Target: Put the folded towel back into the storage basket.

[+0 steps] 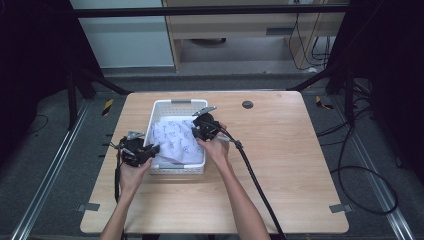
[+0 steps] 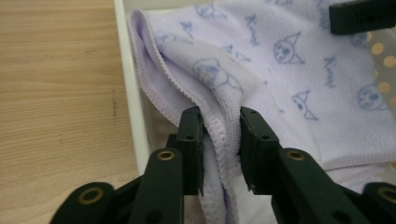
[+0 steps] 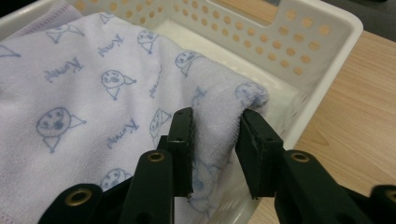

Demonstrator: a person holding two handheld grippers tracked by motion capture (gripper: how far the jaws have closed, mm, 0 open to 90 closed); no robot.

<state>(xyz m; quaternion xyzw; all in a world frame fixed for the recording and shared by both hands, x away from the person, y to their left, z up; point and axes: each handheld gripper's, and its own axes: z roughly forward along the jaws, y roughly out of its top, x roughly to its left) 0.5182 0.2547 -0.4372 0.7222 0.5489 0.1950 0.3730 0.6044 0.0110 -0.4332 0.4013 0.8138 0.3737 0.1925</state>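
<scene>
A pale lilac towel (image 1: pixel 176 141) printed with small blue cat faces lies crumpled in a white perforated basket (image 1: pixel 172 103) on the wooden table. My left gripper (image 1: pixel 150 150) is at the basket's near-left corner. In the left gripper view its jaws (image 2: pixel 219 121) stand slightly apart, with the towel's (image 2: pixel 280 70) stitched hem hanging loosely between them. My right gripper (image 1: pixel 198 128) is at the basket's right side. Its jaws (image 3: pixel 217 122) straddle a rounded fold of the towel (image 3: pixel 93 79) without squeezing it, close to the basket wall (image 3: pixel 327 44).
The basket wall (image 2: pixel 133 93) runs beside the left jaw, with bare table (image 2: pixel 56 93) beyond it. A black jaw of the other gripper (image 2: pixel 362 16) shows at the top right of the left gripper view. A thick cable (image 1: pixel 255 180) trails from the right gripper. A round grommet (image 1: pixel 247 104) sits in the tabletop.
</scene>
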